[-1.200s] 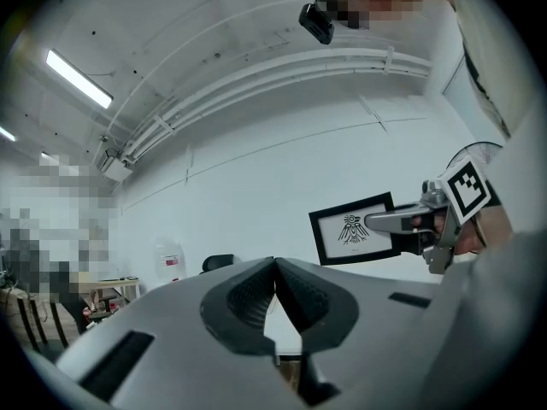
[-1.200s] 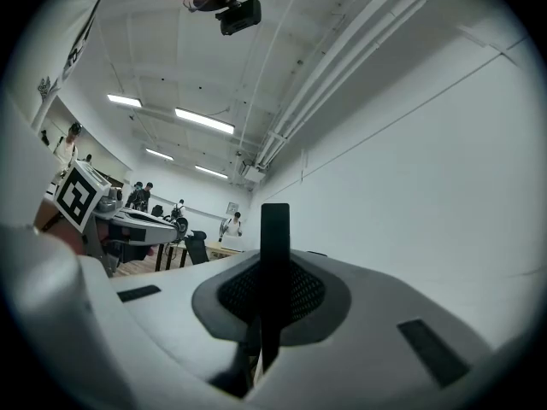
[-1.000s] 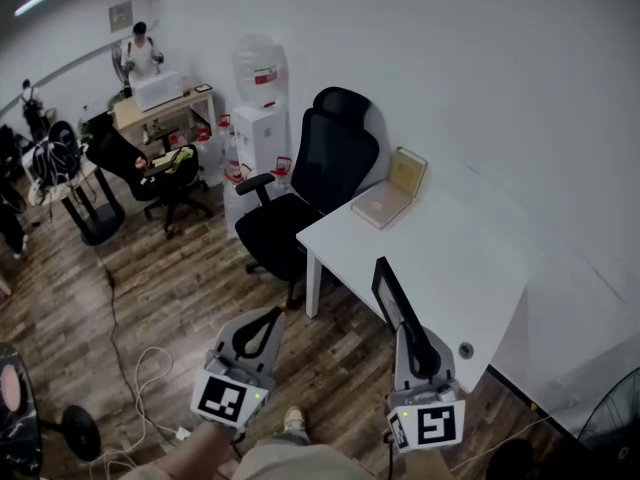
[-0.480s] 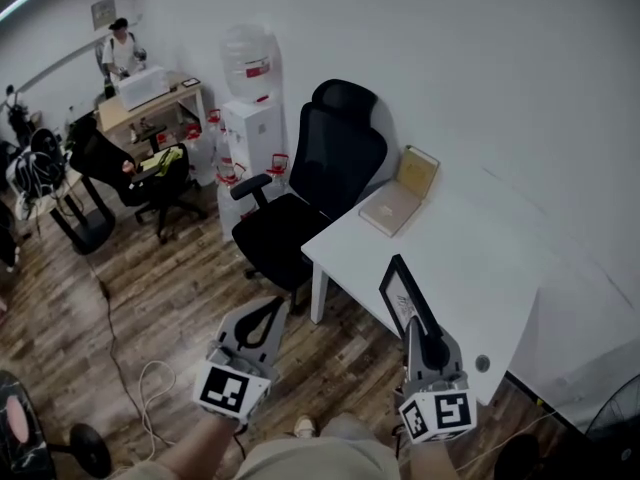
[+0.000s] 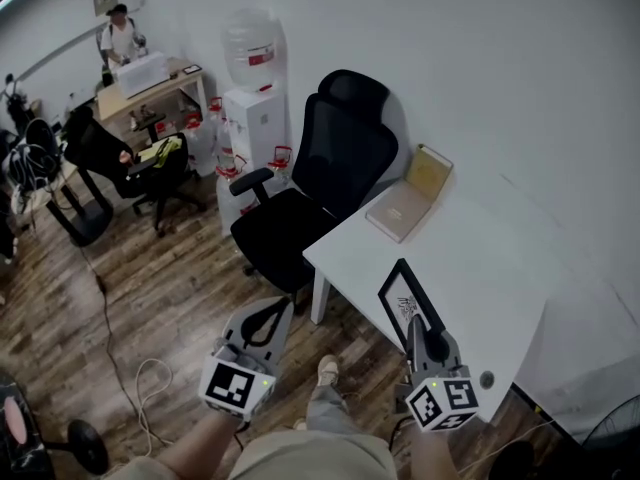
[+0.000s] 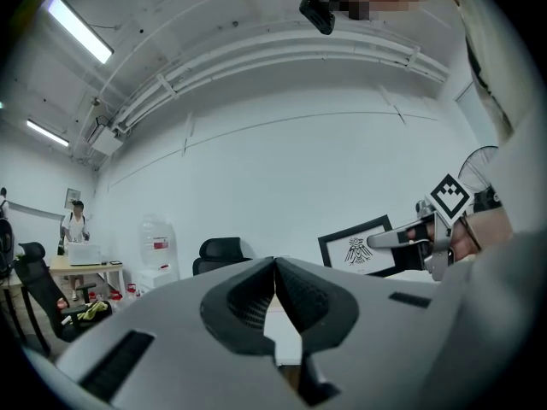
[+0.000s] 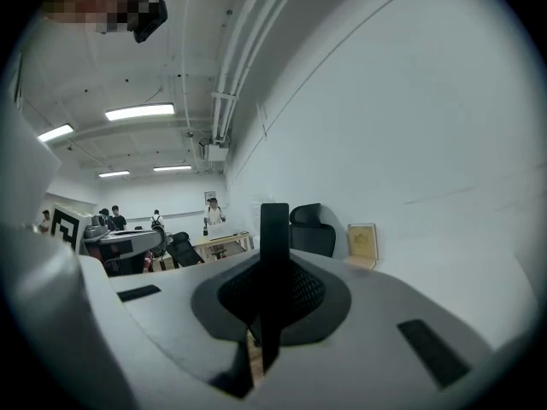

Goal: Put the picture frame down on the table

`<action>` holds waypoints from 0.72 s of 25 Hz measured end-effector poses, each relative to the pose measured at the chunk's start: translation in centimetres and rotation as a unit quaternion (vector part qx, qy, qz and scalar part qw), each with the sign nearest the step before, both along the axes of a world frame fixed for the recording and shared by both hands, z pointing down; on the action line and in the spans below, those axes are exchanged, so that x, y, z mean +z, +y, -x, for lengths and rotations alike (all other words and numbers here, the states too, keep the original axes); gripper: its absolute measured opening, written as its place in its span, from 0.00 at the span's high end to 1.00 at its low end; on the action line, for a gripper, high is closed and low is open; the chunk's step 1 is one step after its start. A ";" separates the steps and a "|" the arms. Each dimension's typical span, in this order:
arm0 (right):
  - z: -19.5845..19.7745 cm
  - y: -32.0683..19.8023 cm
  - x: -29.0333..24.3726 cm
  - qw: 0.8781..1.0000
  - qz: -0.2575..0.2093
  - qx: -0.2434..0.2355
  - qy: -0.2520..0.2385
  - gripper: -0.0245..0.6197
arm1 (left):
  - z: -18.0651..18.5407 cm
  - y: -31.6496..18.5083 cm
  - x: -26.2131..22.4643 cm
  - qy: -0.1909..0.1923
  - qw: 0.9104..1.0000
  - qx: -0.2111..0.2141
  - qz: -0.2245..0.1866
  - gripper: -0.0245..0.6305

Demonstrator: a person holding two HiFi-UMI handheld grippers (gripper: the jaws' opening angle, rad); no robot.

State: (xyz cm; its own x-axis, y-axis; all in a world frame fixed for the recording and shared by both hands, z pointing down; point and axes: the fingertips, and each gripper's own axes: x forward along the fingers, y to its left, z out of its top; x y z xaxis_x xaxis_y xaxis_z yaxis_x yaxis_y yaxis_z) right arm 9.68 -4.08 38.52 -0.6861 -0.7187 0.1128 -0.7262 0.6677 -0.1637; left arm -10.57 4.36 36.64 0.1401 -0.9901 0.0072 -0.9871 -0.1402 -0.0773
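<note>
A black picture frame [image 5: 404, 301] with a white print stands upright and edge-on in my right gripper [image 5: 419, 330], held above the front edge of the white table [image 5: 480, 258]. In the right gripper view the frame [image 7: 273, 254] is a thin black bar pinched between the jaws. From the left gripper view the frame [image 6: 359, 246] shows its bird drawing, with the right gripper [image 6: 402, 242] shut on its side. My left gripper [image 5: 263, 323] hangs over the wooden floor, left of the table, jaws shut with nothing in them [image 6: 274, 267].
An open tan box [image 5: 412, 195] leans against the wall at the table's far corner. A black office chair [image 5: 320, 188] stands at the table's left end, a water dispenser [image 5: 254, 108] behind it. A desk [image 5: 150, 83] with a person is far left. Cables [image 5: 150, 378] lie on the floor.
The right gripper has carried the frame slightly forward, over the table's front edge. The view has shifted closer to the table. The left gripper has barely moved.
</note>
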 end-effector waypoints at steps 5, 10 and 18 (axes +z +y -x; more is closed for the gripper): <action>1.2 -4.4 2.7 0.999 0.049 -0.003 -0.018 0.91 | 1.2 -4.0 1.8 0.002 1.000 0.002 0.020 0.93; 2.6 -10.0 5.8 0.994 0.098 -0.009 -0.035 0.91 | 2.2 -9.6 3.6 0.002 0.999 0.002 0.037 0.93; 6.2 -20.0 10.7 0.979 0.194 -0.017 -0.056 0.91 | 4.6 -20.5 7.2 0.005 0.996 0.010 0.090 0.93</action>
State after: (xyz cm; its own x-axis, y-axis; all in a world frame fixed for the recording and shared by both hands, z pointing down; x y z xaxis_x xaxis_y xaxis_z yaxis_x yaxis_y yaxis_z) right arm 3.48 -24.07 49.25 -0.7321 -0.6135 0.2961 -0.6684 0.5628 -0.4863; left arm -15.21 -16.11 43.79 0.1609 -0.9700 0.1824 -0.9845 -0.1707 -0.0392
